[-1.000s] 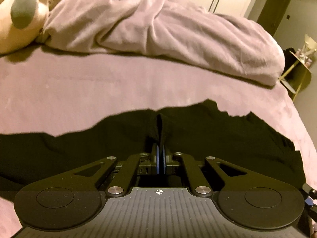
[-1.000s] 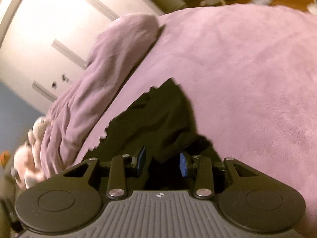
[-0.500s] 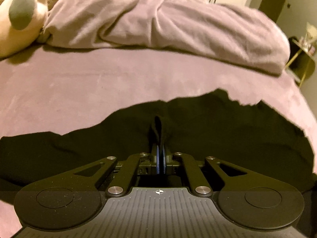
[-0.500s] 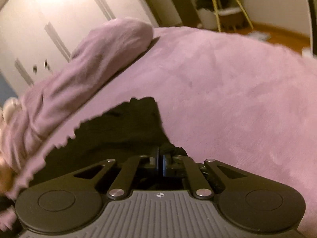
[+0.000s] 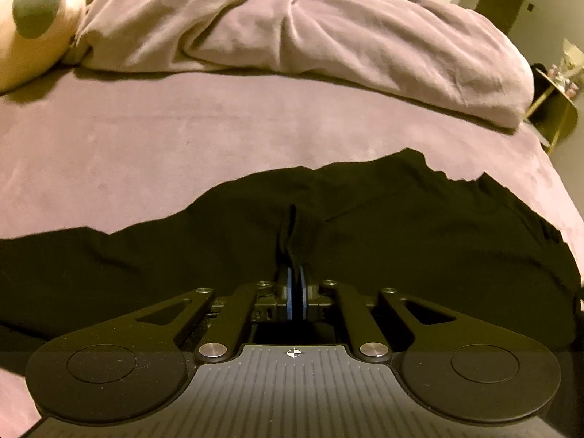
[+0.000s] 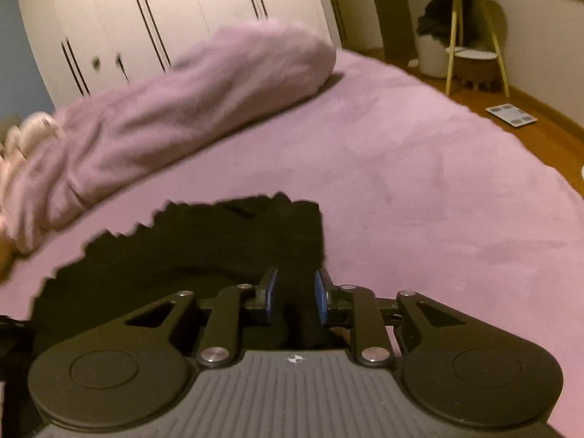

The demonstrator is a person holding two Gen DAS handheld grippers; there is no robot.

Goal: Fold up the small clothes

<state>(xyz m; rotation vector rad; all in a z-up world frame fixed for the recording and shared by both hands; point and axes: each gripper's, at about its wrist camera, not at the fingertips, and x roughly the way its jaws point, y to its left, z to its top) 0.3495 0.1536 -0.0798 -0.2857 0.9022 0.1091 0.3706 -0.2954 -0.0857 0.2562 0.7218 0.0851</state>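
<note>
The left gripper (image 5: 295, 284) is pinching a fold of the black garment (image 5: 401, 241), jaws pressed together. The garment is lying w/ its long axis across, just ahead of both. The right gripper (image 6: 294, 294) is opening, cloth between the jaws but not pressed. No containers on the bed (image 6: 419, 182).

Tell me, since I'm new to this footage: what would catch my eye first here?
The black garment stands out, spread dark across the near part of the pink bed. The left gripper is shut on a pinched ridge of it, while the right gripper is opening over the garment's edge, pads not pressing the cloth. Behind, a rumpled pink blanket is heaped along the far side, with a cream plush toy at its left end.
</note>
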